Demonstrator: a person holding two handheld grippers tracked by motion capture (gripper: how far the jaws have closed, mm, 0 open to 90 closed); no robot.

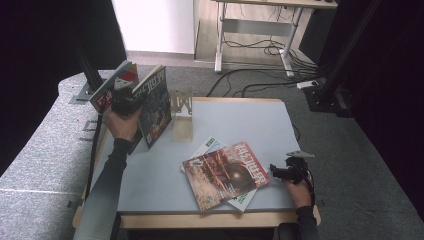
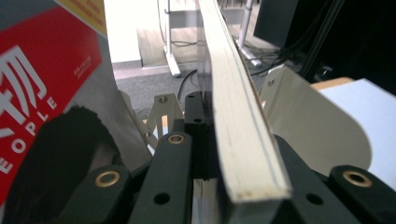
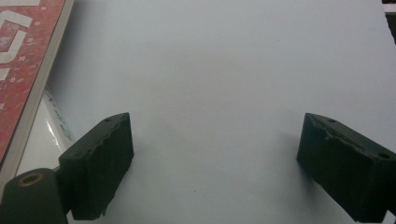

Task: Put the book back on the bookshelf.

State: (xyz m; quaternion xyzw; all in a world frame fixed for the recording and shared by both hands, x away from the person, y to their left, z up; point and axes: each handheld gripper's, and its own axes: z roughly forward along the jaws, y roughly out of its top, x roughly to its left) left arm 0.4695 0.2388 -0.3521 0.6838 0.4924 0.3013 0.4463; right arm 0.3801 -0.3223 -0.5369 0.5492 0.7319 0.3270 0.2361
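Left claw: the left gripper is clamped on the blue magazine, its black jaws pressed on either side of the cream page block in the left gripper view.
Held thing: the blue magazine stands upright, lifted at the table's far left corner, just left of the bookend.
Right claw: the right gripper rests low at the table's right edge, jaws spread wide with nothing between them.
Right pads: two dark, blocky pads, worn and chipped at the edges, over bare tabletop.
Magazine count: four seen in the high view; two upright at the left hand, two flat in a stack.
Second upright: a red magazine with white lettering stands just behind the left gripper, leaning left.
Flat stack: a red-brown magazine lies on top of a white one, glossy covers, just left of the right gripper but apart from it.
Bookend count: one, pale wood or plastic, L-shaped, with a cut-out upright and a rounded foot.
Table: one grey matte top with a light wooden rim.
Hands: two, in dark sleeves, coming in from the near side.
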